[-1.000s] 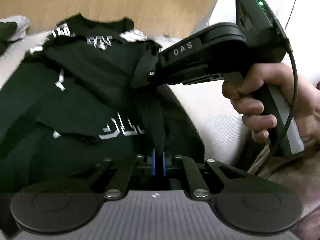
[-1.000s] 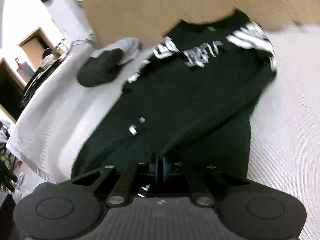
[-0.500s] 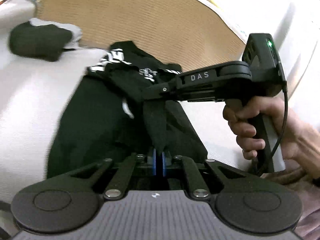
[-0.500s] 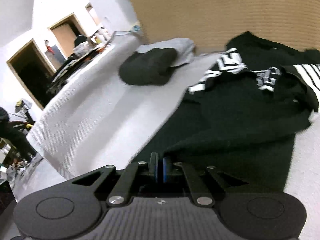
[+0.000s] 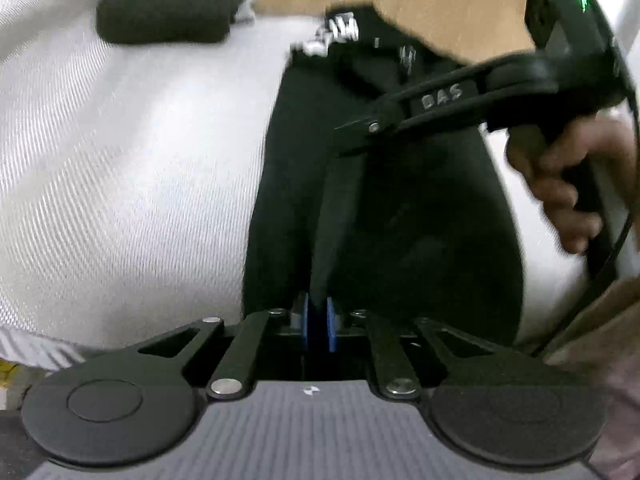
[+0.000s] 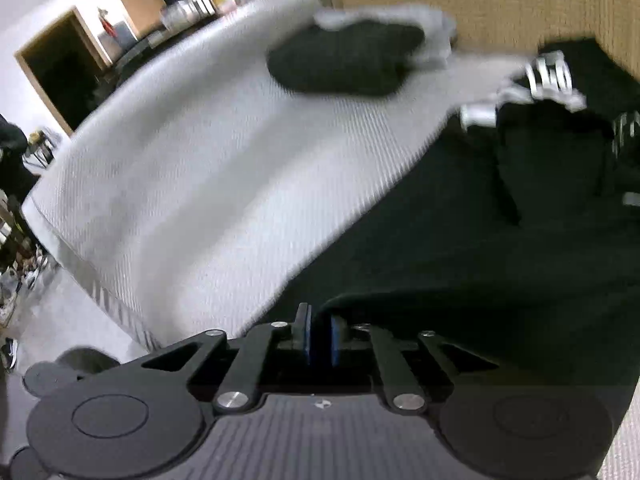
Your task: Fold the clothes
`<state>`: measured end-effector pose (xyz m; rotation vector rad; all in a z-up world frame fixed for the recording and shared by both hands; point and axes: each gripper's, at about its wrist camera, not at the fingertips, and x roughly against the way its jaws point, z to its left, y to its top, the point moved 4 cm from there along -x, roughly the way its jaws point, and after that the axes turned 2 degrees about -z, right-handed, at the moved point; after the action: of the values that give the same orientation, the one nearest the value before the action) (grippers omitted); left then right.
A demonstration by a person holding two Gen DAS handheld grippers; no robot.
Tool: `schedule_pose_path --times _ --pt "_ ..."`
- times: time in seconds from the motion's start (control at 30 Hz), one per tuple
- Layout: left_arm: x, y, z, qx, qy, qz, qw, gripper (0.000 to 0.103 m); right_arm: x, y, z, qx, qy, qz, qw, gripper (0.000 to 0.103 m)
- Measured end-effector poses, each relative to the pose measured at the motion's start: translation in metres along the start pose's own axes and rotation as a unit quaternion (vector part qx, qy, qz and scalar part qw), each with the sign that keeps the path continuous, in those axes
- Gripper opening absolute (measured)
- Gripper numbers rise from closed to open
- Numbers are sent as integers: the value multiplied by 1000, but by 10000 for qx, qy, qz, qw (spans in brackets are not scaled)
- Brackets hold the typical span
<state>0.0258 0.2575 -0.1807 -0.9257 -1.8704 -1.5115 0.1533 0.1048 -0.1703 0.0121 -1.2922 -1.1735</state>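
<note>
Left wrist: black shirt edge pinched between both tongs, left and right

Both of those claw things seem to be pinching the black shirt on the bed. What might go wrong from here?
The left gripper and right gripper each pinch only a thin edge of the black shirt, so the cloth might slip free. The printed top end lies bunched near the tan headboard, so a fold made now may trap wrinkles. The folded dark pile lies close on the white bedcover; a wide swing might knock it.
</note>
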Motion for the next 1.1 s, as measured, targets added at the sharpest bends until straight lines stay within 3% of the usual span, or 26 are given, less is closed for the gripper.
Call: schedule_pose_path --times 0.07,0.13,0.27,0.33,0.37,0.4,0.47,0.6,0.73,0.97,1.1 --pt "-1 -4 0 101 -140 8 9998 24 14 -6 -2 -56 214 61 9997 19" --pt "-4 -8 0 291 -333 7 9990 45 25 -17 -6 16 113 110 9999 34" --pt "-19 -16 -8 177 -378 125 9991 50 48 -40 -13 160 -90 208 9996 37" --pt "-27 -19 -13 -118 -281 324 9990 45 59 -51 -16 232 -192 258 9992 37" --pt "-32 -20 -15 -273 -231 431 9984 36 65 -57 -18 267 -242 282 9990 37" --pt "-32 -20 -16 -381 -155 476 9980 18 71 -62 -20 303 -293 307 9986 37" --pt "-31 -19 -15 -560 20 519 9971 10 75 -79 -20 370 -229 495 9978 37" --pt "-29 -14 0 -220 33 491 9985 9 64 -120 -12 495 92 1072 9930 37" --pt "-31 -19 -1 -241 170 552 9980 9 50 -142 -6 605 13 1380 9886 37" --pt "-37 -19 -8 -412 367 651 9963 9 39 -159 -9 428 27 1587 9864 36" --pt "-40 -21 -11 -239 488 569 9969 9 40 -170 -18 247 -181 1620 9863 30"
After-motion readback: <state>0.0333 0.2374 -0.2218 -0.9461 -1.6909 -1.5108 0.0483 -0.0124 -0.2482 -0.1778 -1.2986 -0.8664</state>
